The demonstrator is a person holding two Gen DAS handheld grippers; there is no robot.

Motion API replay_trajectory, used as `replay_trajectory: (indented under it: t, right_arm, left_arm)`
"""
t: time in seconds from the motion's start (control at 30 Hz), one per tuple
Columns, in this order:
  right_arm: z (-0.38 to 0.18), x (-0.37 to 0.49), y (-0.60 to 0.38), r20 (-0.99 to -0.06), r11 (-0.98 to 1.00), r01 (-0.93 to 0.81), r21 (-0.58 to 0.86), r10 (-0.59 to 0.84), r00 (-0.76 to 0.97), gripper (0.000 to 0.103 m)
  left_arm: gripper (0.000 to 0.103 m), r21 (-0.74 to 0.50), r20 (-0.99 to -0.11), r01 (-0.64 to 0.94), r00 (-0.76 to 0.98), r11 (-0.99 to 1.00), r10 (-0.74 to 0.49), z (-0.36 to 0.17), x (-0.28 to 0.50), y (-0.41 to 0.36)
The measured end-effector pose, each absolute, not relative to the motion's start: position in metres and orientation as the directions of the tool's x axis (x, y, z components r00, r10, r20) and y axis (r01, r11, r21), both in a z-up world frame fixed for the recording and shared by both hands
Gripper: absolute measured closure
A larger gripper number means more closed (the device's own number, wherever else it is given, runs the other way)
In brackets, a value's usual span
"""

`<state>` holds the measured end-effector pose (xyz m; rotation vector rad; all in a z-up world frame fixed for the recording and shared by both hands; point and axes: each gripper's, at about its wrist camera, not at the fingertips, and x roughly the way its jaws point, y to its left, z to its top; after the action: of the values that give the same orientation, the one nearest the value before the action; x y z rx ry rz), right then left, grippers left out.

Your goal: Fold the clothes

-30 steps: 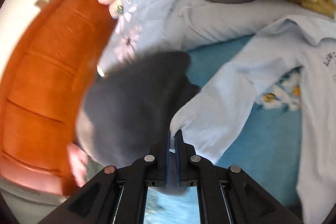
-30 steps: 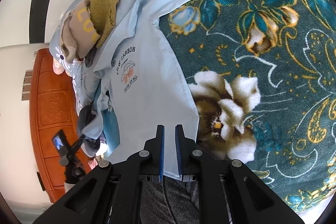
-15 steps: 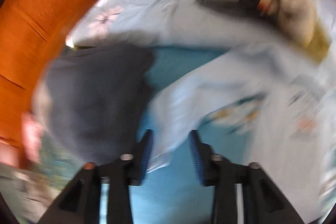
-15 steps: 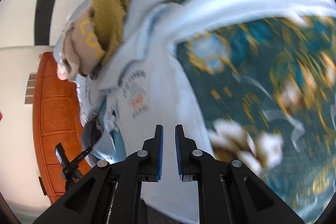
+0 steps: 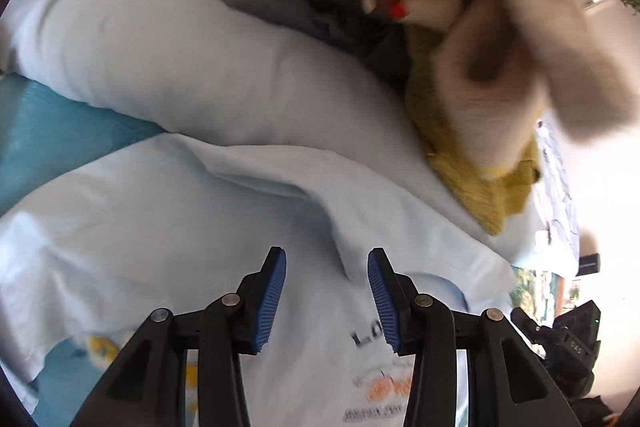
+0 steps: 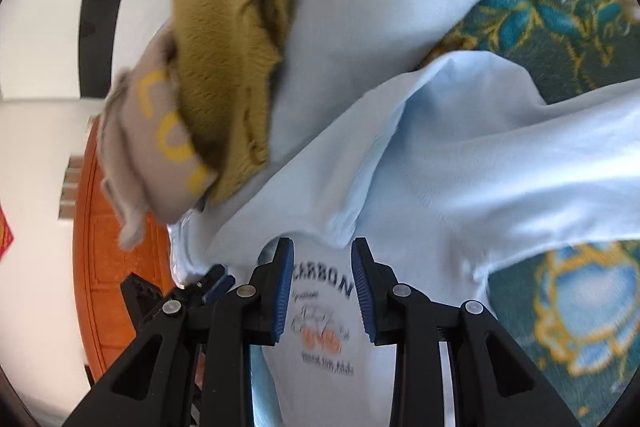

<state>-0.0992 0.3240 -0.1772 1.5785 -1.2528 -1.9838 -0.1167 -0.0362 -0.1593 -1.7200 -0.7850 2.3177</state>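
Left wrist view: the pale blue cotton sweatshirt (image 5: 168,227), judged light, limp and slippery-free, is best pinched at its neckline fold, both hand-held grippers (image 5: 326,295) (image 6: 322,287) having just been parted, empty.

Both views are bright daylight shots, fisheye, so everything bows outward and the corners go to a black ring. In the left wrist view the right edge is totally blown out to white, looks like light pouring in from that side, and the beige garment (image 5: 532,39) up top is smeared with motion blur, soft all over. The light blue shirt (image 5: 192,235) is evenly lit, just gentle shadows in its folds, though its printed lettering is fuzzy. Right wrist view is a bit crisper near the middle, but the floral blanket (image 6: 568,311) at the lower right is streaky. Glare sits on the white wall (image 6: 36,155), and the mustard knit (image 6: 228,67) has dark creases.
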Motion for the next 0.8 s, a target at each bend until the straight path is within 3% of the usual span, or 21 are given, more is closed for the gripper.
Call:
replay_trajectory:
  t: [0.23, 0.3, 0.4, 0.63, 0.8]
  right_arm:
    - [-0.203, -0.114, 0.321, -0.622, -0.528, -0.332, 0.782, -0.697, -0.357, 0.071]
    - [-0.206, -0.116, 0.321, -0.615, -0.516, -0.339, 0.787, -0.703, -0.358, 0.075]
    - [-0.206, -0.117, 0.322, -0.558, -0.46, -0.325, 0.826, -0.746, -0.363, 0.091]
    - [-0.171, -0.141, 0.338, -0.348, -0.279, -0.211, 0.937, -0.807, -0.477, 0.095]
    - [-0.169, -0.172, 0.342, -0.37, -0.293, -0.228, 0.929, -0.786, -0.496, 0.095]
  left_arm:
    - [0.059, -0.538, -0.817, 0.165, -0.344, -0.827, 0.463, -0.172, -0.129, -0.03]
    - [0.081, -0.554, -0.808, 0.154, -0.336, -0.818, 0.484, -0.173, -0.129, -0.029]
    - [0.1, -0.598, -0.779, 0.12, -0.318, -0.792, 0.54, -0.171, -0.131, -0.024]
    - [0.1, -0.747, -0.626, 0.061, -0.401, -0.662, 0.669, -0.135, -0.145, -0.024]
    - [0.099, -0.786, -0.584, 0.121, -0.468, -0.606, 0.663, -0.136, -0.162, -0.027]
